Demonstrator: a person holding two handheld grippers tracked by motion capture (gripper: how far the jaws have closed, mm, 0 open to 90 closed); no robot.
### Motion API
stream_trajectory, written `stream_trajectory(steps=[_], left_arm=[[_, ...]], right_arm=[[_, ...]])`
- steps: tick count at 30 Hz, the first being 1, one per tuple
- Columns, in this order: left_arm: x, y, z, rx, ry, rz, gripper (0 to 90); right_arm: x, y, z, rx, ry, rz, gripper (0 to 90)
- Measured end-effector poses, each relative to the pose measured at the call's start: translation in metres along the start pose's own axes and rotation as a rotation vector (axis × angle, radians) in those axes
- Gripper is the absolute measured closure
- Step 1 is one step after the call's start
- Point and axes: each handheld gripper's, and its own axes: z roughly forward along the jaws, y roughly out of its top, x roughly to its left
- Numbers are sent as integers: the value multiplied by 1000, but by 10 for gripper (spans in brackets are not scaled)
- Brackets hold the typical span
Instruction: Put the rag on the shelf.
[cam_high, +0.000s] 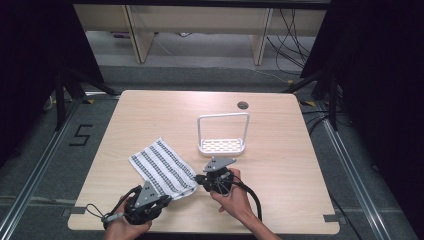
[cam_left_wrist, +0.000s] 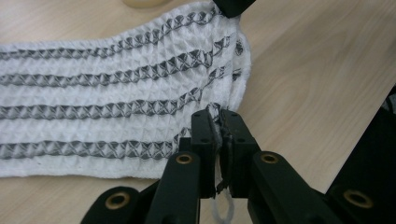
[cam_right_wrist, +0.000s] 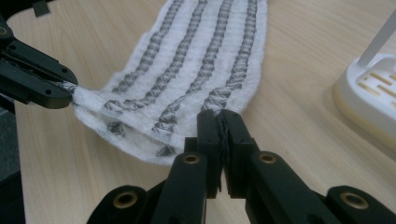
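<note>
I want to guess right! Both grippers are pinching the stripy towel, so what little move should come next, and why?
Probably lift the near edge a little and carry it toward the far edge. The left gripper and right gripper are each shut on a near corner of the towel, while the rest lies flat on the table, so a fold looks likely.

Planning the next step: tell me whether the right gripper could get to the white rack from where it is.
Probably not yet: the right gripper is shut on the towel's corner. The table between it and the rack looks bare, so the path seems free once it lets go.
</note>
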Motion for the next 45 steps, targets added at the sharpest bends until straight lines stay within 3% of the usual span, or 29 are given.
stream_trajectory(steps=[4, 9, 13, 16, 20, 23, 25, 26, 27, 28, 29, 31, 35, 45], left_arm=[[4, 8, -7, -12, -12, 19, 841], [5, 19, -12, -42, -23, 8, 841], [7, 35, -20, -49, -31, 32, 841], [9, 53, -30, -61, -38, 58, 842], [10, 79, -42, -92, -62, 73, 842], [11, 96, -49, -98, -61, 87, 842], [13, 109, -55, -113, -61, 90, 843], [14, 114, -57, -108, -61, 95, 843], [17, 124, -62, -118, -60, 103, 842], [17, 124, -62, -118, -60, 103, 843], [18, 132, -64, -144, -70, 88, 842], [19, 136, -67, -136, -79, 88, 842], [22, 157, -74, -180, -95, 67, 842], [18, 189, -74, -202, -108, 91, 842]], right_arm=[[-2, 6, -5, -31, 10, 0, 880], [-4, 17, -14, -63, 4, 7, 880], [-7, 30, -27, -100, 8, -6, 881], [-7, 40, -40, -124, 7, 6, 882], [-8, 58, -60, -153, 2, -14, 883], [-8, 69, -74, -157, 7, 10, 883], [-10, 78, -83, -186, -1, -26, 884], [-10, 85, -94, -195, -10, 2, 884], [-10, 88, -99, -201, -11, 5, 884], [-12, 91, -104, -209, -17, -4, 884], [-12, 93, -108, -215, -16, 7, 884], [-15, 95, -112, -231, -15, -13, 884], [-18, 99, -132, -246, -16, 3, 884], [-23, 102, -165, -293, -51, 20, 884]])
